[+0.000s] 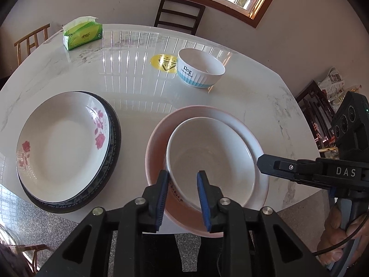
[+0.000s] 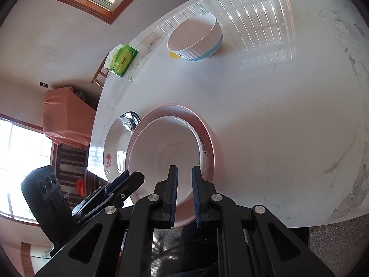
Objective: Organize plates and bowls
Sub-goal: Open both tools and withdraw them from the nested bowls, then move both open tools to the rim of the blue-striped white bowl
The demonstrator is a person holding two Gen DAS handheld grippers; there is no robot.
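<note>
With the white bowl (image 1: 211, 159) nested in the pink bowl (image 1: 159, 138) at the table's (image 1: 138, 87) near edge, the left gripper (image 1: 182, 180) straddles its rim, pads apart and should withdraw straight; the right gripper (image 2: 184, 180) is closed and empty.

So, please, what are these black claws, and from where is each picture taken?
A person holds a two-finger gripper in each hand, and each carries a camera looking along its fingers. One picture is the left gripper's view, the other the right's. On the table are a white bowl inside a pink bowl, a flowered plate on a dark-rimmed plate, a striped bowl and tissues. The left gripper stands open astride the white bowl's rim. The right gripper is shut, near the bowls.
</note>
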